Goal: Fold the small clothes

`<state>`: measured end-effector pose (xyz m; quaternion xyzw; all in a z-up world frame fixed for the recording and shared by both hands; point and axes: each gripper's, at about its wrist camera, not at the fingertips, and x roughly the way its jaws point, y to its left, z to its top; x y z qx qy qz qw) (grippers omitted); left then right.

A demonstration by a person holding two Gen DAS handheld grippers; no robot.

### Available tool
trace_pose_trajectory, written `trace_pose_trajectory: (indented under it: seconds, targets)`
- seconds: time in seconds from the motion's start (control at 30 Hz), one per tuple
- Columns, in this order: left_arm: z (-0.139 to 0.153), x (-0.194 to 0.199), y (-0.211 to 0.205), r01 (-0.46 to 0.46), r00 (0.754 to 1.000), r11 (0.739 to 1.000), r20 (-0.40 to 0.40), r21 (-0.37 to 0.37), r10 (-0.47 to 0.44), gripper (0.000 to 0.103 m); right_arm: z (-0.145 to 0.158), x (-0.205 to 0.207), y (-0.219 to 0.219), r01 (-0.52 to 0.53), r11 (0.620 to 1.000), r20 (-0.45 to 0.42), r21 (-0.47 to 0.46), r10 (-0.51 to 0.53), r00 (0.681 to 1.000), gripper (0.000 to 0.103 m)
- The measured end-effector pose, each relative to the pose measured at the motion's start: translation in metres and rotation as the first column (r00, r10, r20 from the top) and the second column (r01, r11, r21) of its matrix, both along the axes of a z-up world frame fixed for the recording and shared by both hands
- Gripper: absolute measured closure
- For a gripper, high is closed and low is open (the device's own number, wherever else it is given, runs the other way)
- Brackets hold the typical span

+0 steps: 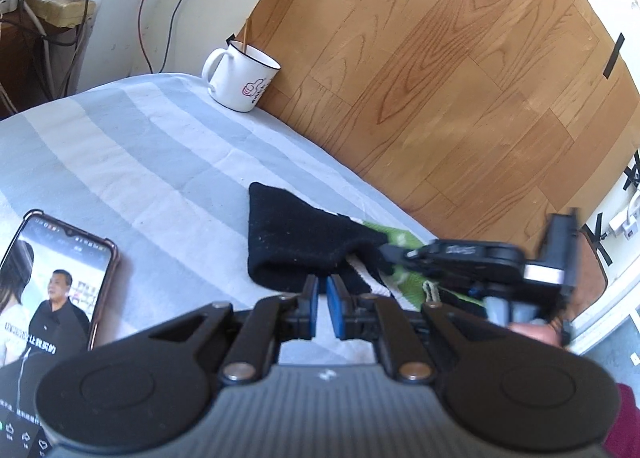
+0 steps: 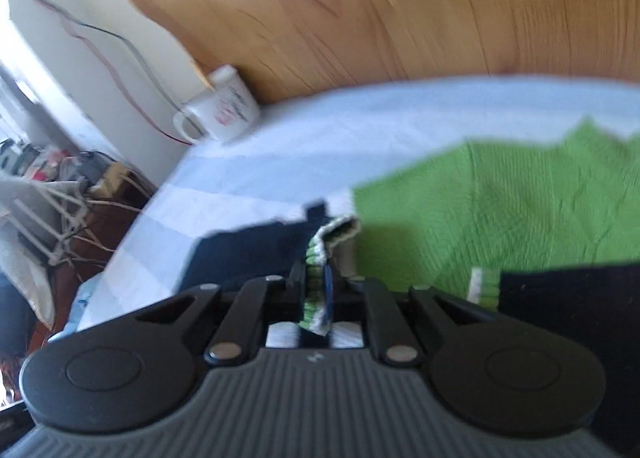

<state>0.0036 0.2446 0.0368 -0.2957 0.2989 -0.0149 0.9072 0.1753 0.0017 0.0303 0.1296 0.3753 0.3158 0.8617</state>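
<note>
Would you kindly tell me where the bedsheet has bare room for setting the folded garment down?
Free: the striped sheet between the white enamel mug, the smartphone and the black sock. Crowded: right of that sock, around the green knit garment.

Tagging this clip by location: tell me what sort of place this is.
Probably a bedroom at home: a striped sheet covers a bed-like surface, a white mug and a phone playing video sit on it, and wood-pattern panelling lines the wall.

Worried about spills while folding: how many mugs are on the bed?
1: a white mug at the bed's far edge against the wood-grain panel. Others may sit outside view.
</note>
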Motion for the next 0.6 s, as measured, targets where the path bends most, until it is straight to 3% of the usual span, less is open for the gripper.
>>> trace_pose_trajectory:
  seconds: [0.1, 0.27, 0.47, 0.6]
  targets:
    - [0.002, 0.001, -0.004, 0.009, 1.000, 1.000, 0.001, 0.002, -0.009, 0.096, 0.036, -0.012, -0.043, 0.038, 0.998, 0.077, 0.045, -0.041, 0.996, 0.092]
    - [0.011, 0.015, -0.027, 0.068, 0.998, 0.997, 0.015, 0.024, -0.068, 0.096, 0.070, -0.038, -0.141, 0.162, 0.987, 0.188, 0.009, -0.161, 0.969, 0.092]
    - [0.020, 0.052, -0.077, 0.169, 0.985, 0.982, 0.014, 0.086, -0.170, 0.095, 0.046, -0.068, -0.250, 0.349, 0.936, 0.183, -0.038, -0.337, 0.924, 0.092]
    - [0.016, 0.087, -0.117, 0.239, 0.971, 0.962, -0.029, 0.128, -0.237, 0.095, 0.004, -0.067, -0.282, 0.400, 0.915, 0.099, -0.050, -0.394, 0.914, 0.091]
